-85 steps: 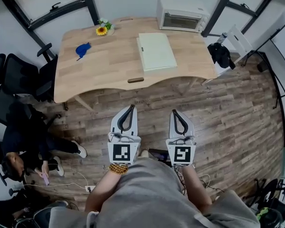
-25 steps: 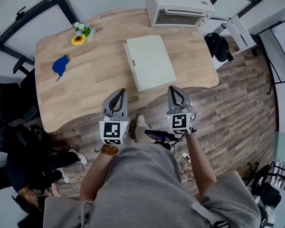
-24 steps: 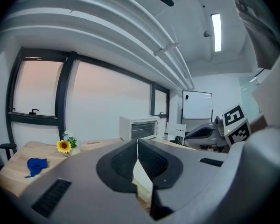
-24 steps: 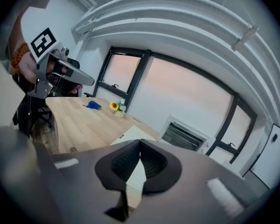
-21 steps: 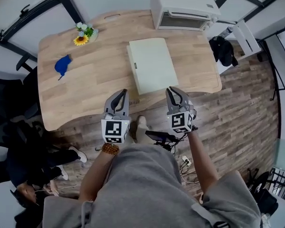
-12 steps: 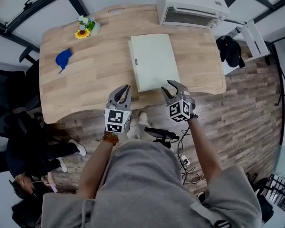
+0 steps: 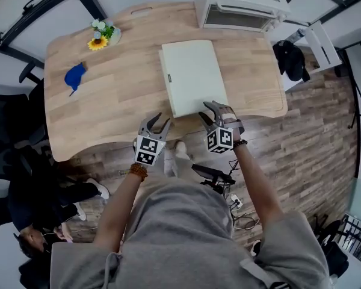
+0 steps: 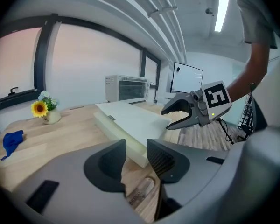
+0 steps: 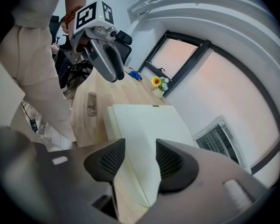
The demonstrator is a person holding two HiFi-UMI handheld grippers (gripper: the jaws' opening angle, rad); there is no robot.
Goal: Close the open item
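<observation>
A pale flat case (image 7: 192, 77) lies in the middle of the wooden table (image 7: 120, 101), its long side running from the near edge toward the toaster oven (image 7: 240, 5) at the top of the frame; its lid rests flat on the base. The right gripper (image 7: 207, 110) hangs at the case's near right corner, jaws opening wide. In the right gripper view that corner sits in the gap between the pads, which do not press on it. The left gripper (image 7: 159, 120) hovers over the table's near edge, lower centre of the frame, just left of the case. Its jaws are opening too, with nothing held – only the case's near end and the bare table edge show beyond them. A sunflower vase (image 7: 99, 41) and a blue cloth (image 7: 74, 77) sit at the upper left, well apart from the case.
</observation>
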